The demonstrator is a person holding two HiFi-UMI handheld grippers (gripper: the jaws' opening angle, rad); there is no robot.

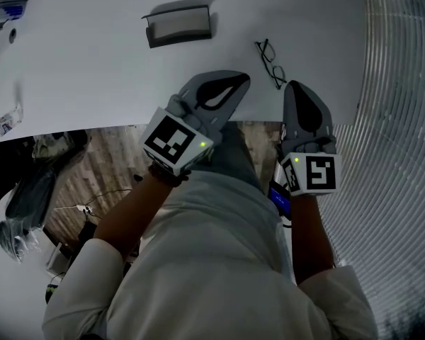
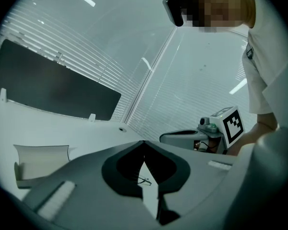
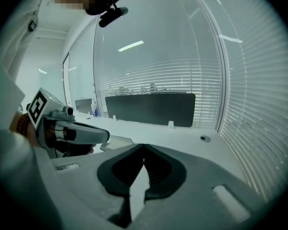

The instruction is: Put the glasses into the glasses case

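glasses (image 1: 271,64) lie just ahead-left of your right claw (image 1: 296,85), closed and empty, long axis running away from you.

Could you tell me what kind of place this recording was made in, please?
Most likely an office: a long white desk with a cable hole, a dark divider panel at its back edge, and slatted window blinds alongside.

On the counter (image 1: 92,62), the glasses (image 1: 270,62) lie right of the glasses case (image 1: 178,25), nearer the front edge. The left gripper (image 1: 237,82) is left of the glasses, the right gripper (image 1: 295,87) just right of them.
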